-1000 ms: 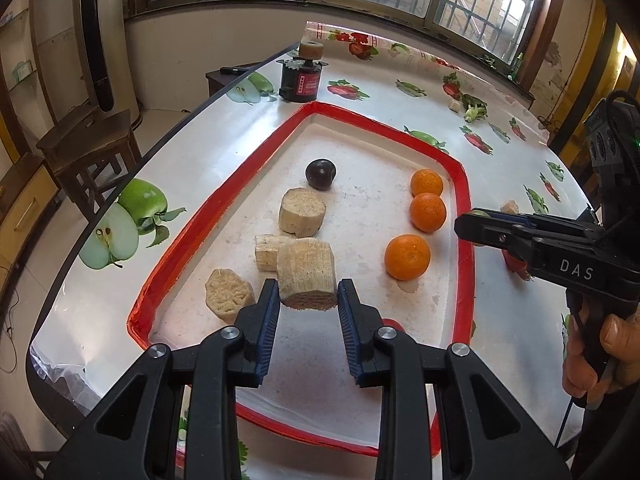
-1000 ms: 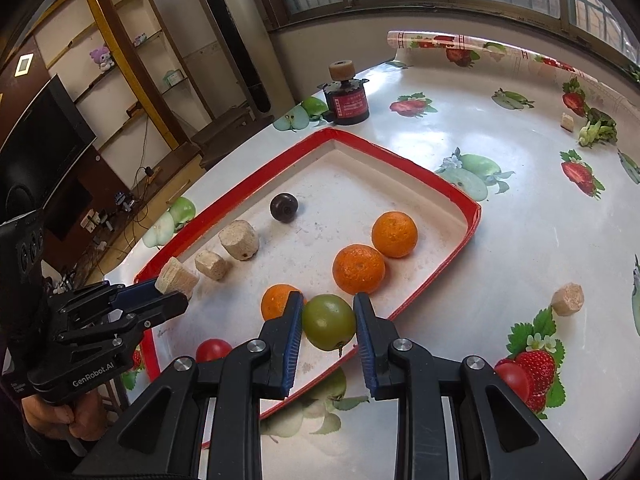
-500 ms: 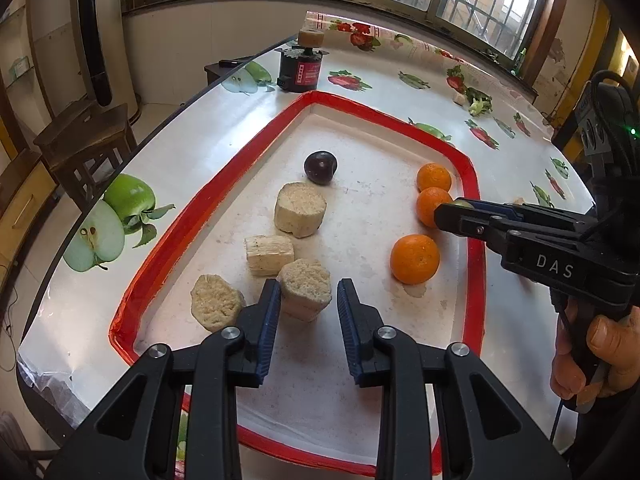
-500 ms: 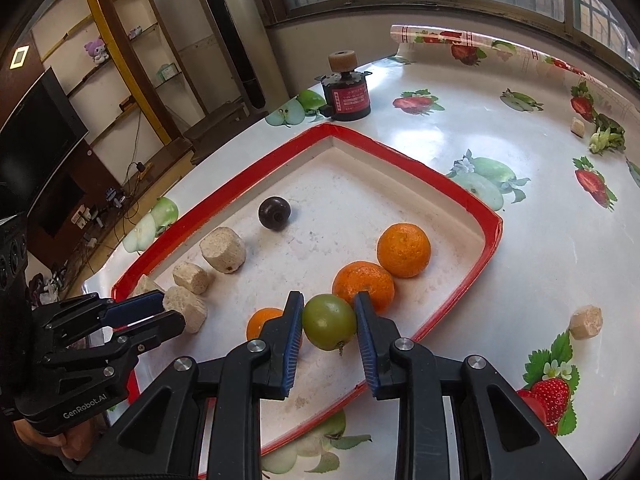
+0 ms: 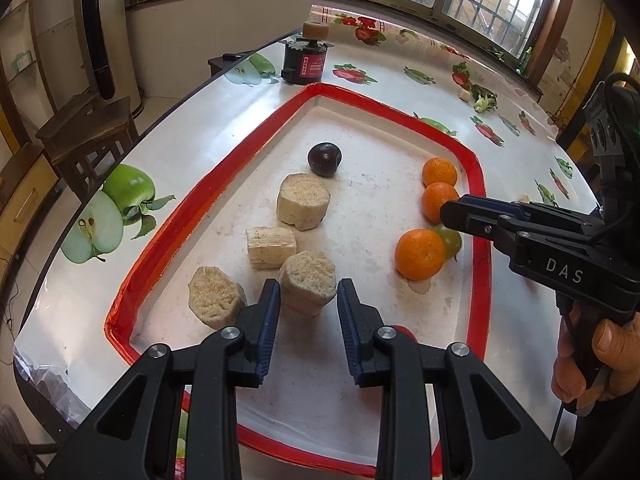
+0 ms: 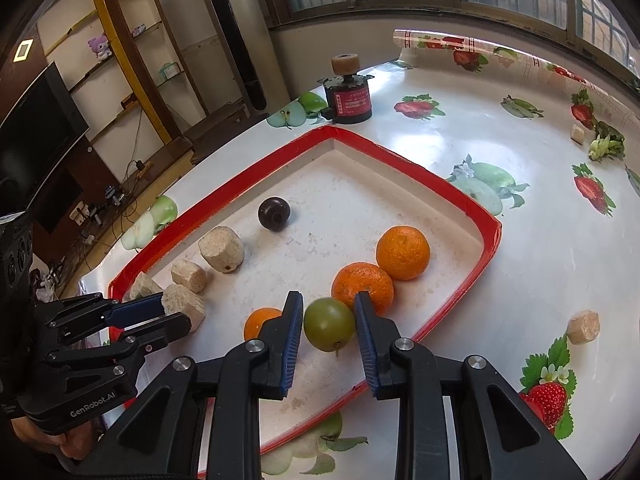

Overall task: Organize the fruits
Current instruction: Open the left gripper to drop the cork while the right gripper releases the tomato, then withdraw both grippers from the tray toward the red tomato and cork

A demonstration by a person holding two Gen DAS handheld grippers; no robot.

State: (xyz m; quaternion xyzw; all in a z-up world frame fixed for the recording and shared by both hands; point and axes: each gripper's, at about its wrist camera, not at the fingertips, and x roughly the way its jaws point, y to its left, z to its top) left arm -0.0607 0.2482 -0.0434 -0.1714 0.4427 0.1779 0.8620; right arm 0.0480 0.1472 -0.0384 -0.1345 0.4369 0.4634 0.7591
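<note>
In the right gripper (image 6: 329, 300), pads pinched on both sides of a green fruit (image 6: 329, 324), low over the floor of a red-rimmed tray (image 6: 486, 256), near its rim at 5 o'clock. Touching the fruit at 1 o'clock, an orange (image 6: 362, 286); just past that, again at 1 o'clock, a second orange (image 6: 403, 253). At 9 o'clock, partly hidden behind the gripper's finger, a third orange (image 6: 262, 320). Farther off at 11 o'clock, alone, a dark plum (image 6: 274, 214).

In the left gripper (image 5: 309, 284), pads pressed onto a beige chunk (image 5: 308, 268) over the tray's near end. Just beside it at 9 o'clock, a rounded beige piece (image 5: 216, 302); at 11 o'clock, very close, a squared beige piece (image 5: 271, 247); at 12 o'clock, a thick beige round (image 5: 303, 206).

Outside the tray, on the fruit-printed table (image 6: 520, 160): at 3 o'clock of the green fruit, well apart, a loose beige lump (image 6: 583, 327); at 12 o'clock, beyond the far corner, a black-and-red cylinder (image 6: 349, 96); at 2 o'clock, far off, a leafy green scrap (image 6: 606, 144).
</note>
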